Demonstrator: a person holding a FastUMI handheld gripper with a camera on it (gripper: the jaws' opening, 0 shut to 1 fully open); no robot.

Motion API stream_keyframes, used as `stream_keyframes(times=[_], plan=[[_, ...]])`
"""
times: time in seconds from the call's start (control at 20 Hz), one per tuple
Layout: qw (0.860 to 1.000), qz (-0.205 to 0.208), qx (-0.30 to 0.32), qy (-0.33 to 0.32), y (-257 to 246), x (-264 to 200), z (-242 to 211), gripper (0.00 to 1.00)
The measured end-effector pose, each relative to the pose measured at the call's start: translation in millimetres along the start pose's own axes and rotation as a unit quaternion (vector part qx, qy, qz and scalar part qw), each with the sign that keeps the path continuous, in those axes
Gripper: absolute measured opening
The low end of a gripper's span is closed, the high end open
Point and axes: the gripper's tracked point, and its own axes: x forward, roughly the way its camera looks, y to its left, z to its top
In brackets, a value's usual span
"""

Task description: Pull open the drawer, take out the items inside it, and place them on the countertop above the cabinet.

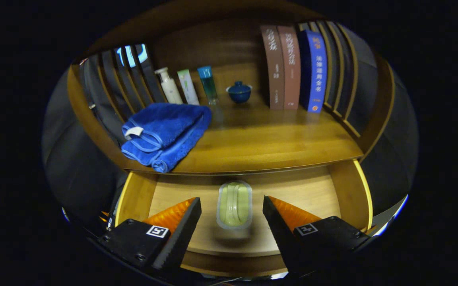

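Gripper view: tongs (232, 208) spread wide, straddling the container (234, 205).

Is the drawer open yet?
Open: the drawer is out below the countertop, a green container between the gripper's open jaws.

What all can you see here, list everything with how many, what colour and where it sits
drawer: 1, light wood, pulled open below the countertop
container: 1, clear with pale green contents, on the drawer floor between the fingers
countertop: 1, brown wood, above the drawer
towel: 1, blue, folded, at the countertop's front edge
bottles: 3, cream, white-green, teal, at the back beyond the towel
lidded cup: 1, dark blue, between bottles and books
books: 3, two brown, one blue, upright at the back
gripper: 1, open, fingers either side of the container, not touching
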Motion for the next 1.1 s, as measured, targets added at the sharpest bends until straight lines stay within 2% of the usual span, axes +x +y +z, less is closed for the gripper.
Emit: stream_keyframes(times=[0.15, 0.3, 0.4, 0.6, 0.75, 0.85, 0.9, 1.1], plan=[[0.998, -0.012, -0.015, 0.055, 5, 34, -9, 0.97], [0.993, -0.035, -0.033, 0.111, -1, 57, -25, 0.89], [0.990, -0.039, -0.029, 0.135, -4, 69, -35, 0.89], [0.985, -0.046, -0.017, 0.163, -9, 83, -46, 0.58], [0.985, -0.039, -0.024, 0.167, -6, 83, -47, 0.25], [0.984, -0.041, -0.036, 0.172, -8, 82, -49, 0.25], [0.983, -0.042, -0.038, 0.173, -10, 79, -48, 0.11], [0.984, -0.036, -0.038, 0.168, -7, 66, -51, 0.11]])
